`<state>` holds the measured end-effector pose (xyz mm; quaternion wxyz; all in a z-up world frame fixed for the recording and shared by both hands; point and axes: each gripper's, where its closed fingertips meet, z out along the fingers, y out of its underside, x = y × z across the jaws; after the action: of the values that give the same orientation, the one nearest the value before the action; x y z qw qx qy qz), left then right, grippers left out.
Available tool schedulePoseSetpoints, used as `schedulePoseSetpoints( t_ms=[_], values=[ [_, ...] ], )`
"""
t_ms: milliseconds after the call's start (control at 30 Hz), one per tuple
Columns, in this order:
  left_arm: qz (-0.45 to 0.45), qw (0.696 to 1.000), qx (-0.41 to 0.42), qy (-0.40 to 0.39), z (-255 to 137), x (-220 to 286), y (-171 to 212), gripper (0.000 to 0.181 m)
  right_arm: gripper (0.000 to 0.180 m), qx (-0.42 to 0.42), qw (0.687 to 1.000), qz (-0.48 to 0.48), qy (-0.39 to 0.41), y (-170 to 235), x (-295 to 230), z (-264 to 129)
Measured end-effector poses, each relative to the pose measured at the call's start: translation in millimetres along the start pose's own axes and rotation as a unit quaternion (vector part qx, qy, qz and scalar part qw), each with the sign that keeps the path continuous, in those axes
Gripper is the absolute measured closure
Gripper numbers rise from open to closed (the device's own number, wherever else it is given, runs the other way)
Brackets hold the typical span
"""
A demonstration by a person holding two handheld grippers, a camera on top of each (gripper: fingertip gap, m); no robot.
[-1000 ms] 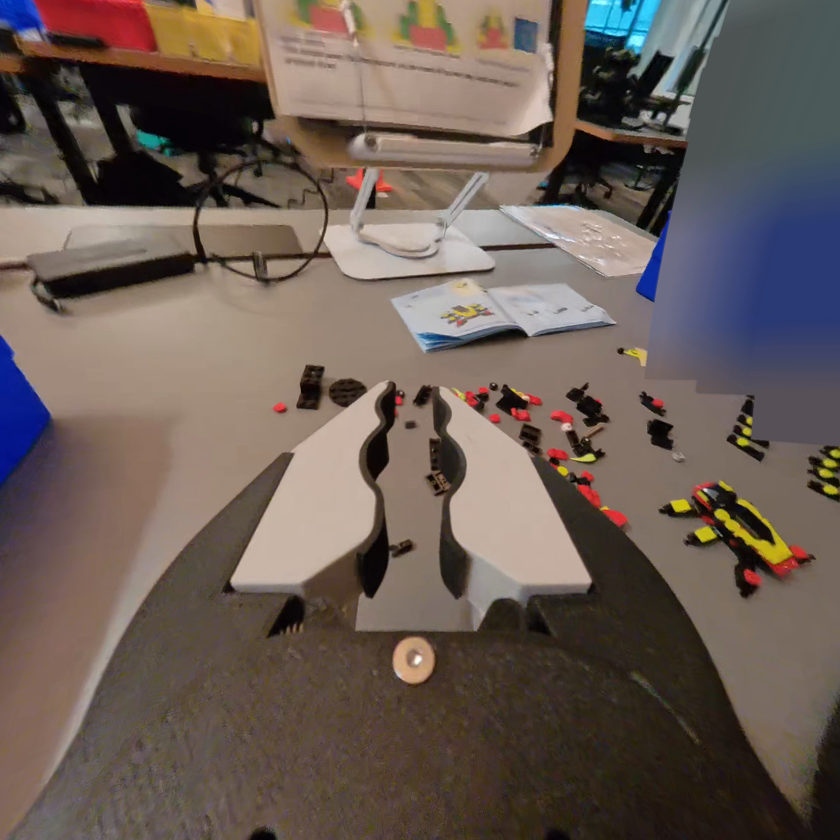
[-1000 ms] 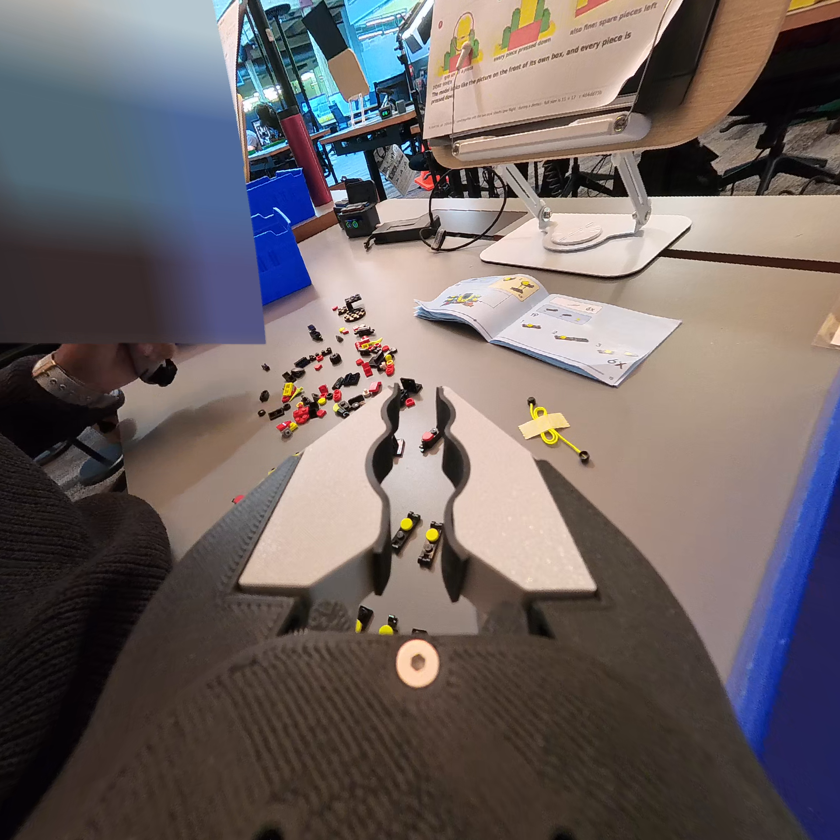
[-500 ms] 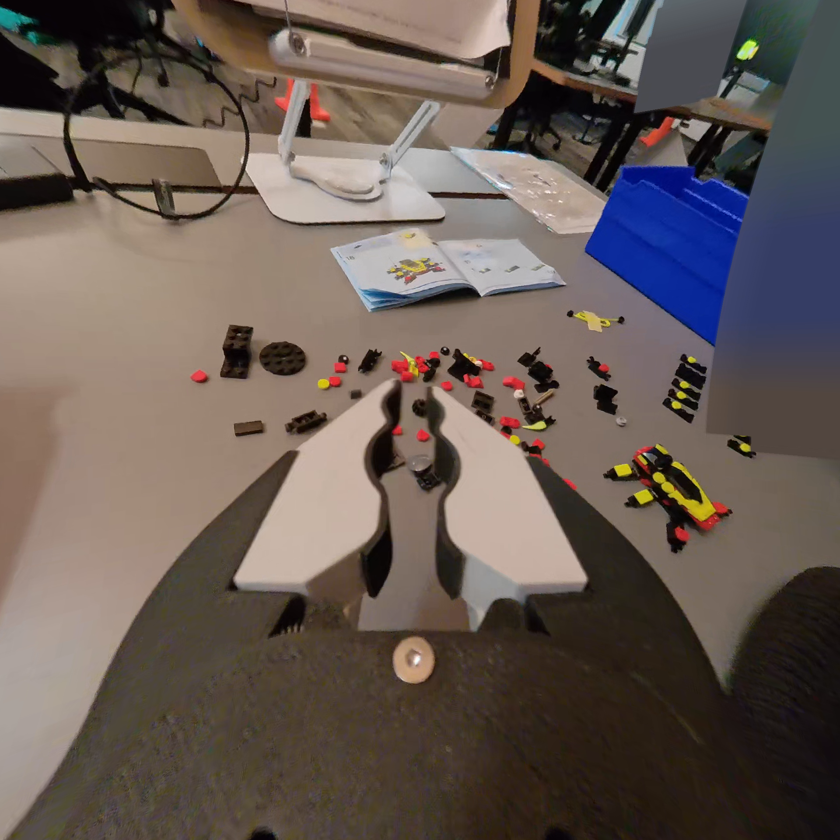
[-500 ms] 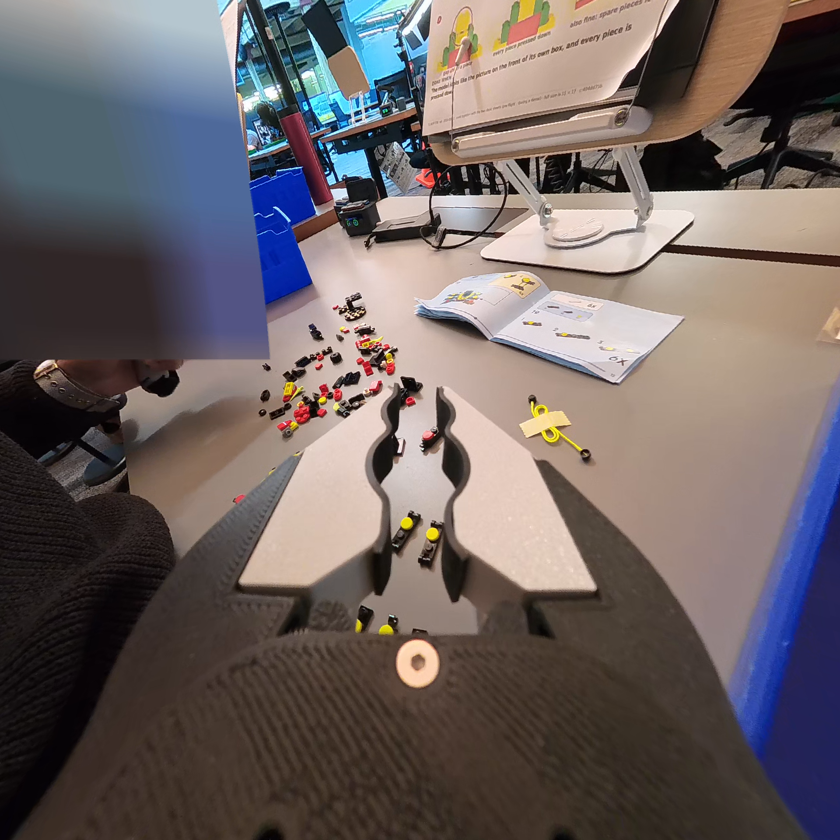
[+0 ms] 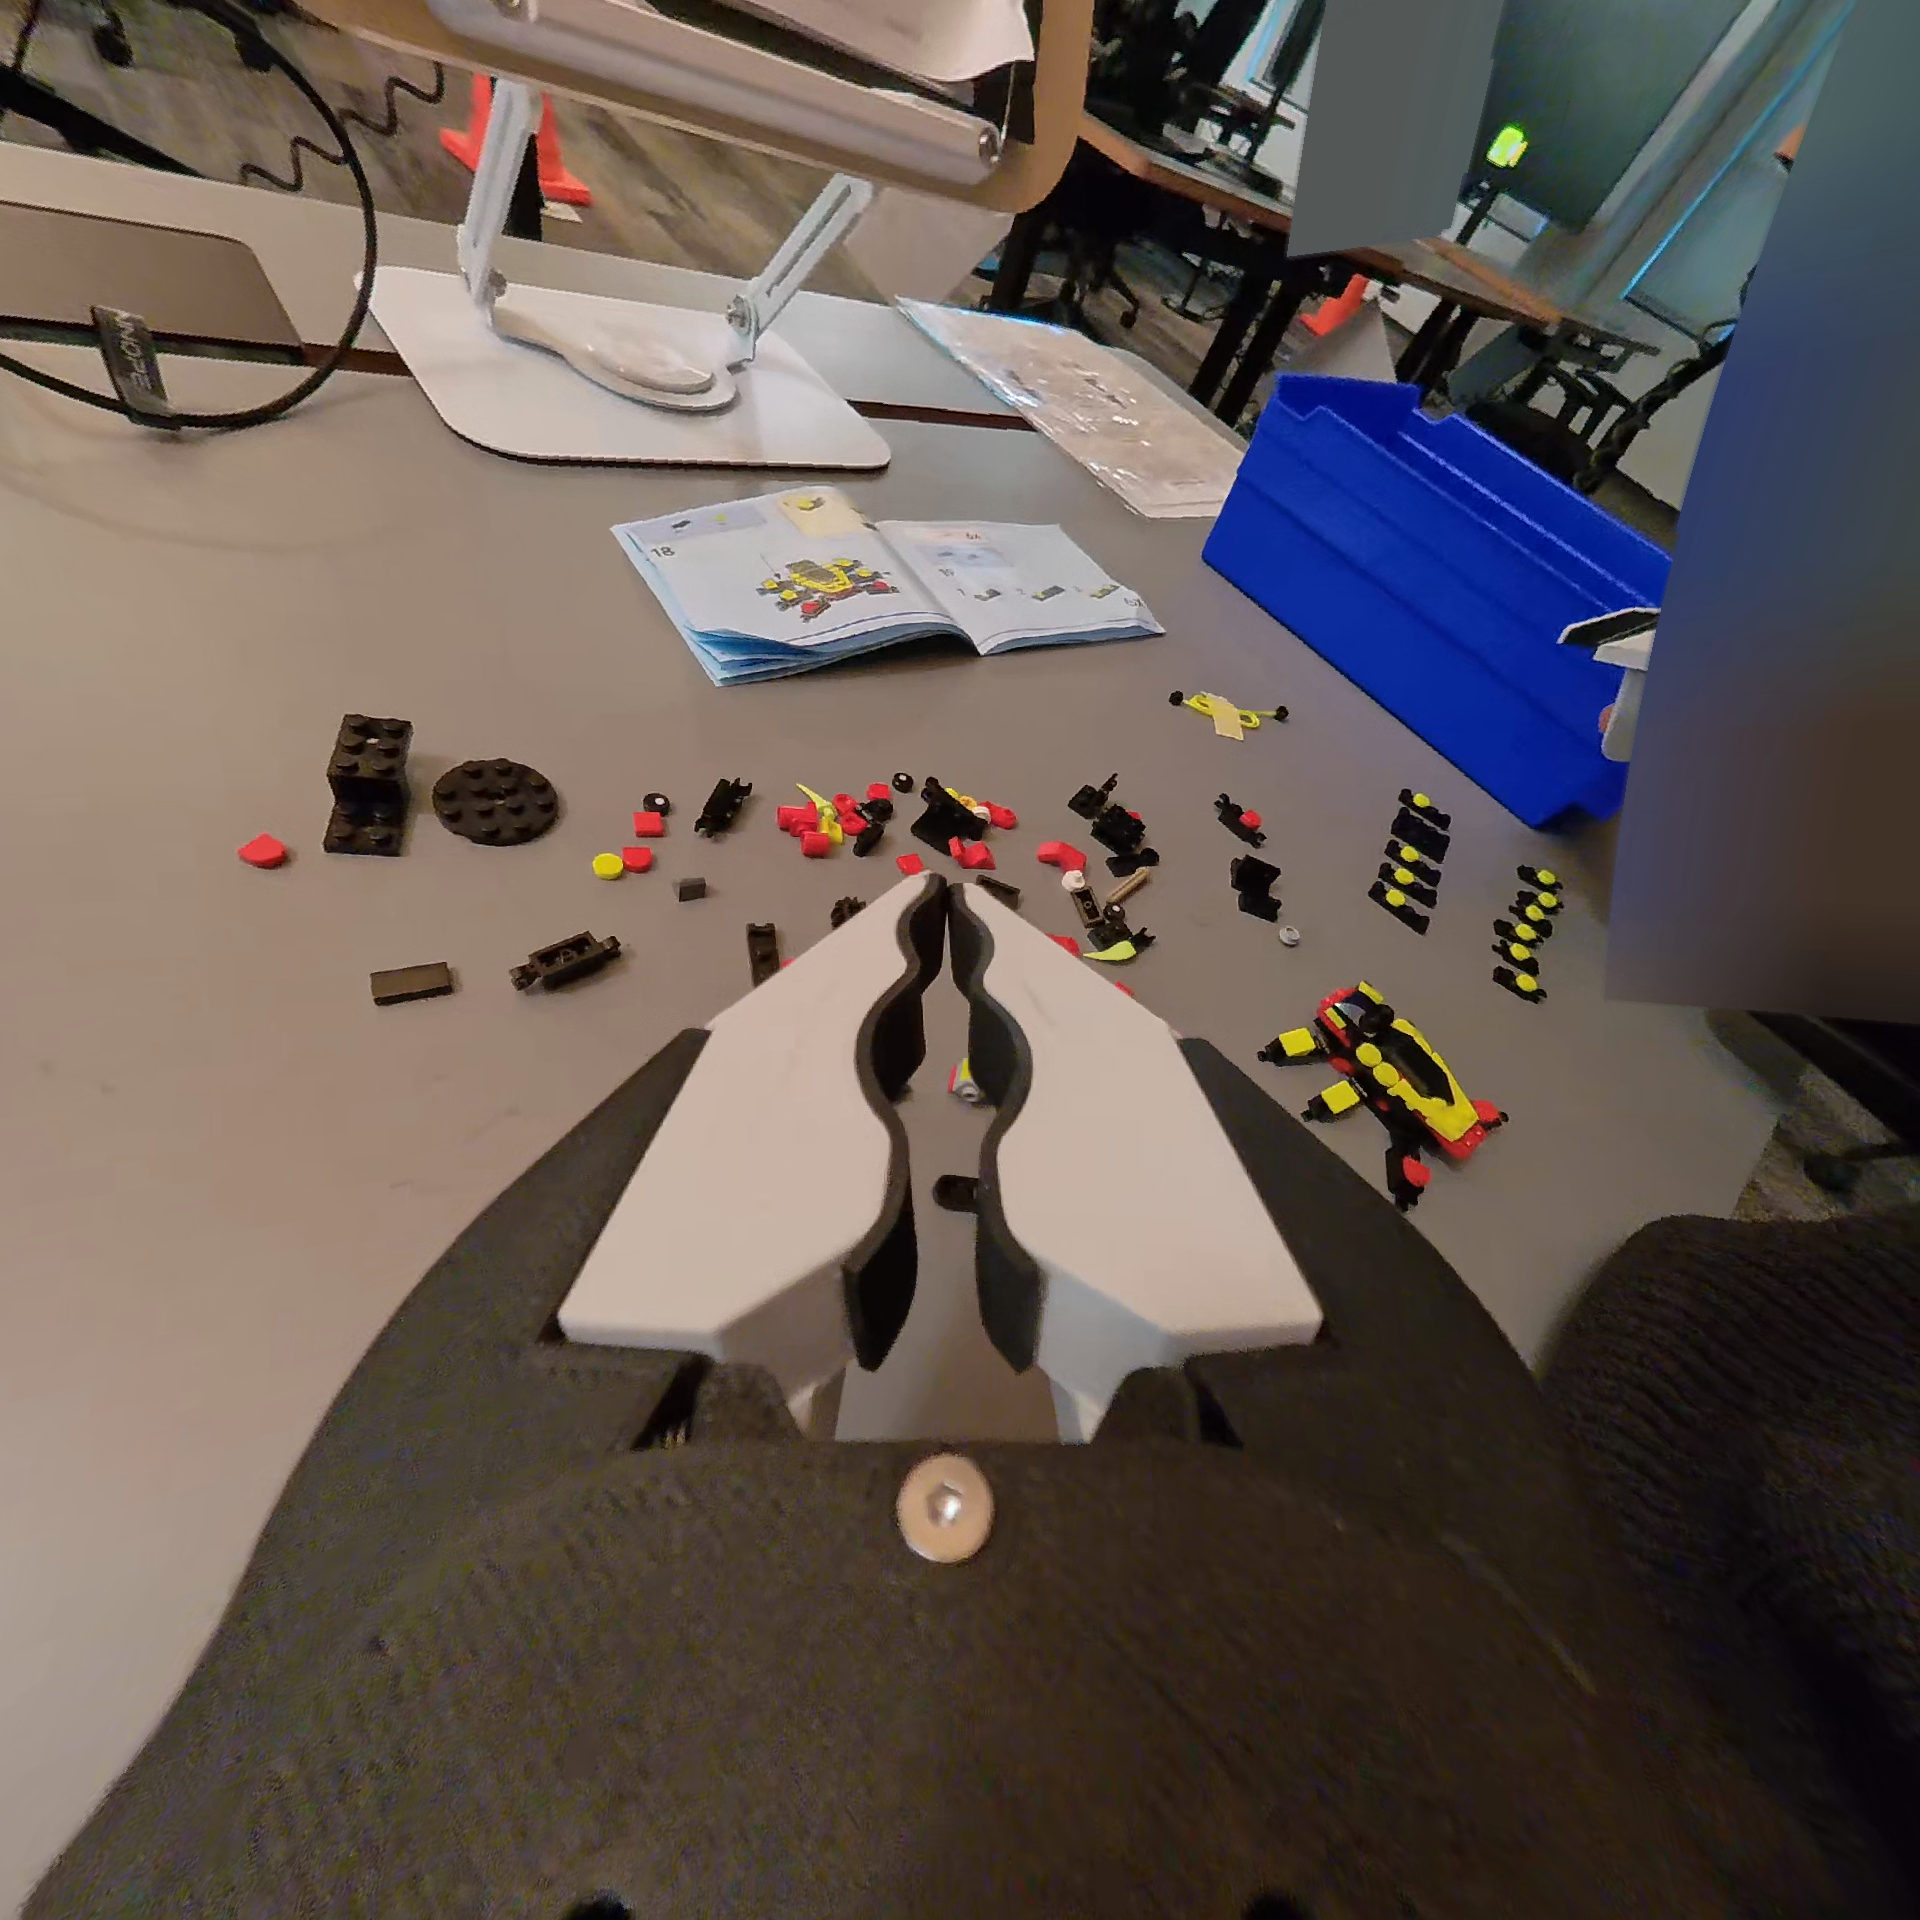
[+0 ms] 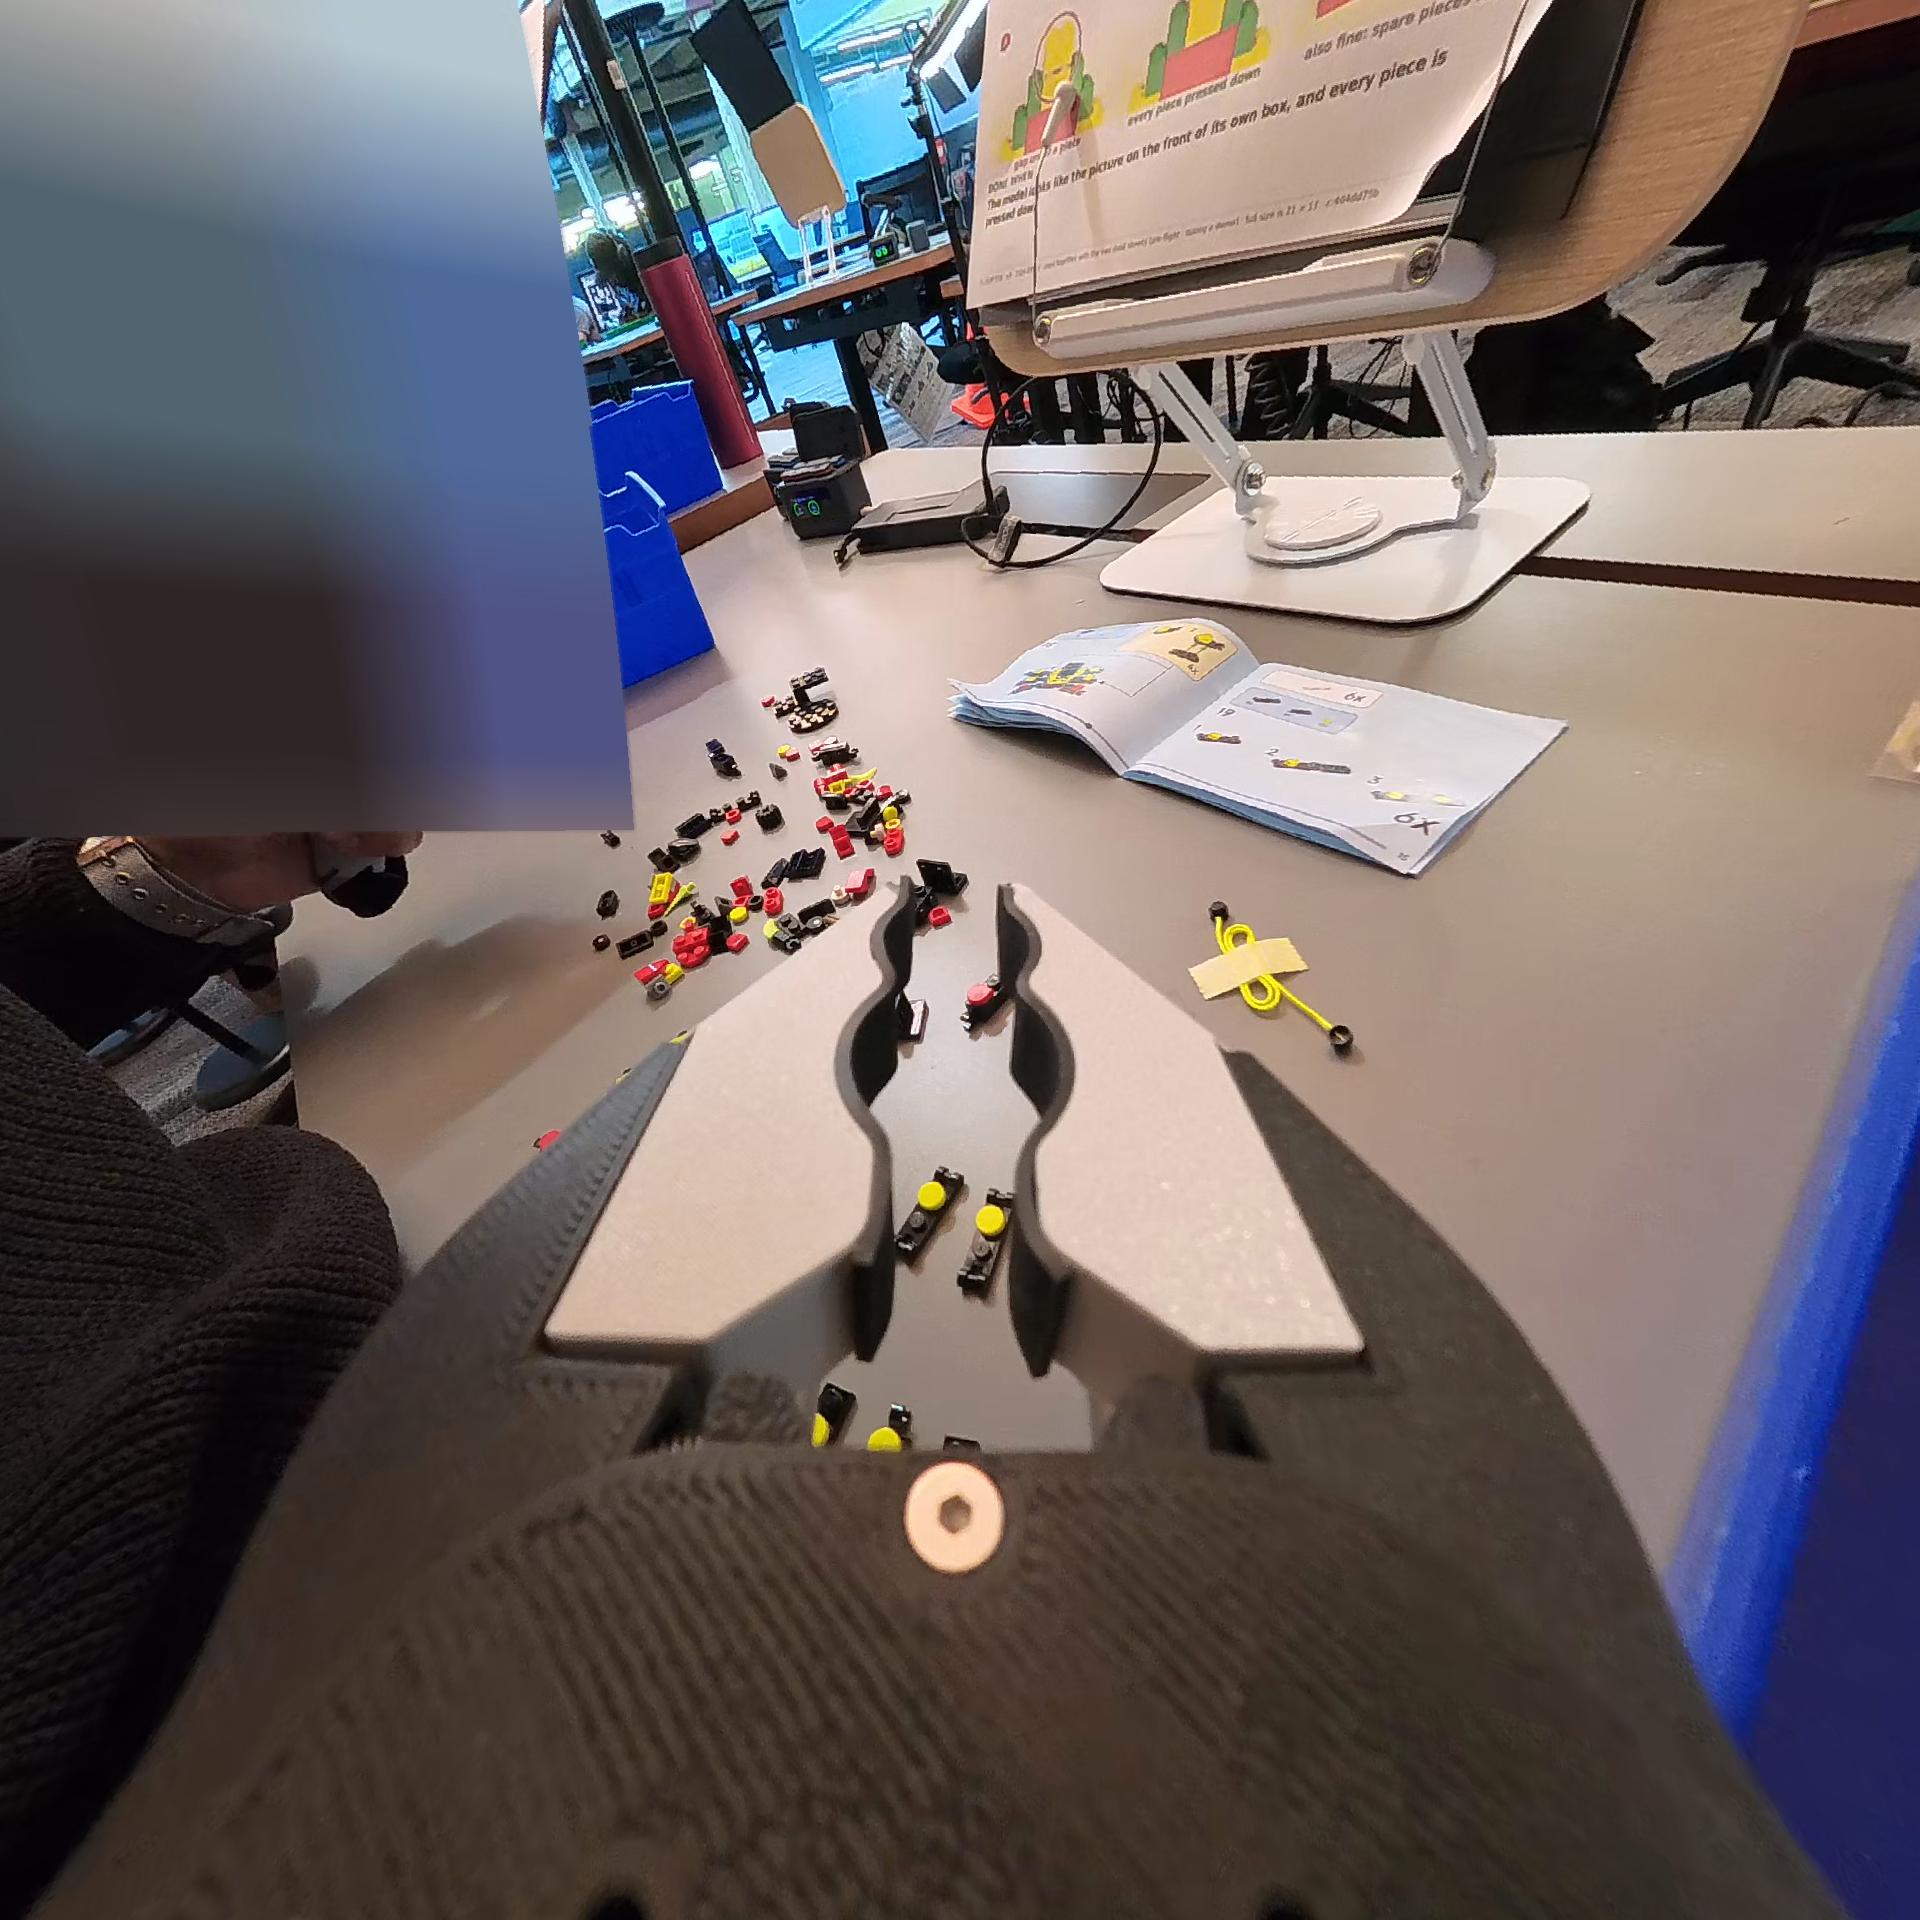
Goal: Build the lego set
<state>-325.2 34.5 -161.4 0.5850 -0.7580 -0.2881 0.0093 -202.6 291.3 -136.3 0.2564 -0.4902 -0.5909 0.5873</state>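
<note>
In the left wrist view the left gripper [image 5: 948,891] is seen with tips nearly touching and nothing held, loose lego pieces [image 5: 883,821] spread mid-frame and the part-built lego model [image 5: 1387,1081] at right; in the right wrist view the right gripper [image 6: 956,899] is held apart, empty, above yellow-studded black pieces [image 6: 956,1221] at centre.

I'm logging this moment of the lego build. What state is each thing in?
left tool: shut, tips together, holding nothing visible.
right tool: open, empty.
instruction booklet: open, flat on the table.
lego model: partly built, lying on the table.
loose pieces: scattered, unattached.
yellow string: taped, on the table.
</note>
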Motion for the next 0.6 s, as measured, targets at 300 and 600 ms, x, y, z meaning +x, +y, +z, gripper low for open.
schedulePoseSetpoints(
  t_ms=[300, 600],
  values=[
    [0.0, 1.0, 0.0, 0.009, 0.8, 3.4, 0.4, 0.181, 0.166, -0.001, 1.0, 0.002, -0.001, 0.5, 0.1, 0.2],
    [-0.001, 1.0, -0.005, 0.014, 2.4, 5.3, 2.7, 0.181, 0.166, -0.004, 1.0, 0.002, -0.002, 1.4, -0.1, 1.0]
  ],
)
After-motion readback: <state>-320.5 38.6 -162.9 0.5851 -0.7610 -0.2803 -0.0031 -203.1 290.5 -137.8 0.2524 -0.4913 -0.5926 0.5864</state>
